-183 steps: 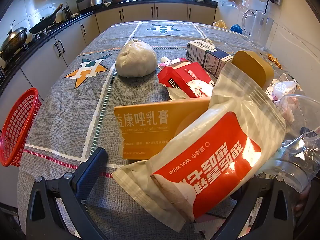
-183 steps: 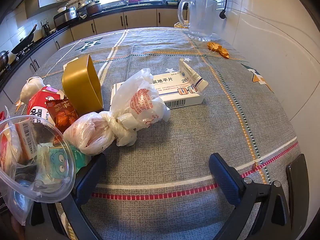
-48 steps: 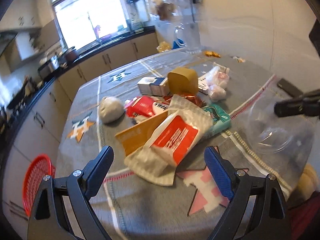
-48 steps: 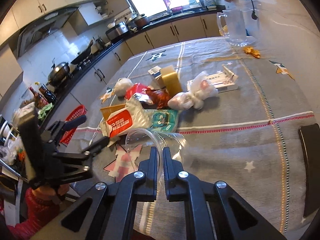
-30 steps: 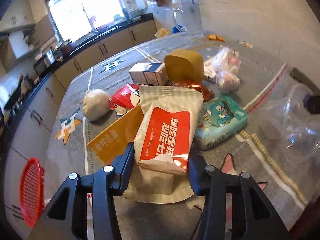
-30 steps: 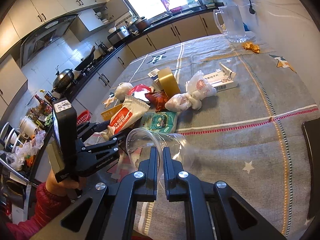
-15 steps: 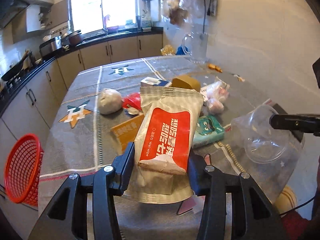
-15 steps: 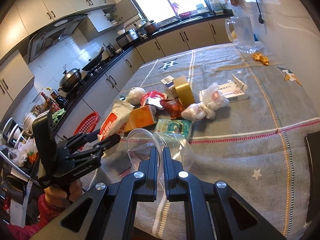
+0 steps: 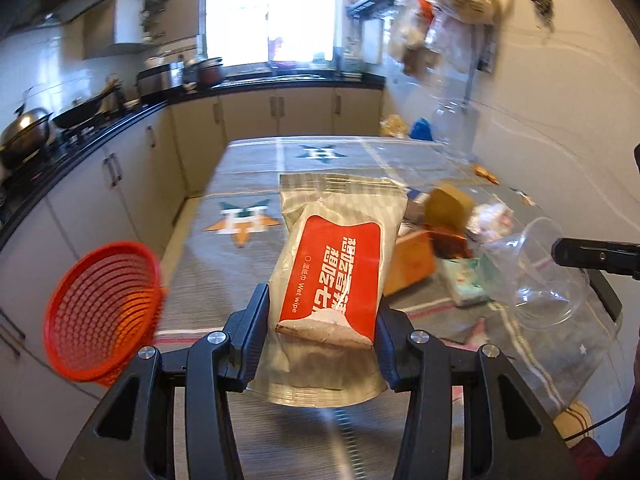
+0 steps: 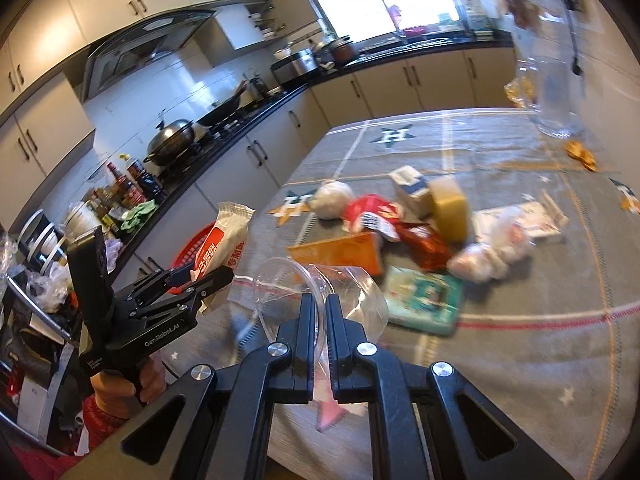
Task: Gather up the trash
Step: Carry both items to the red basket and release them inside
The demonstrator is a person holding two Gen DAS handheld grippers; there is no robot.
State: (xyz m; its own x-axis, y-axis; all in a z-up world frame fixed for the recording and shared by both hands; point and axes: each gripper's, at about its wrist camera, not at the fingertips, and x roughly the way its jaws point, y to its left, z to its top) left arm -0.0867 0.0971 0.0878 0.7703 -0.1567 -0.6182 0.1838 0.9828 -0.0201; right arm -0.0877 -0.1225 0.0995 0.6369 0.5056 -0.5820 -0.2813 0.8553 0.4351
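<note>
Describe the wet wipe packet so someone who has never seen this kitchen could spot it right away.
Find the grey star-patterned table, then the red basket at its edge. Raised just beside it, the left gripper clamps the wet wipe packet: a beige pouch with a large red label, the only trash item held off the table besides the clear cup.

Open air is sitting between the red basket (image 9: 105, 314) and table edge (image 9: 176, 240), while the trash pile (image 10: 404, 232) is crowding the table's middle.

Sunlit kitchen window (image 9: 269, 12), cream cabinets (image 9: 276, 120)
</note>
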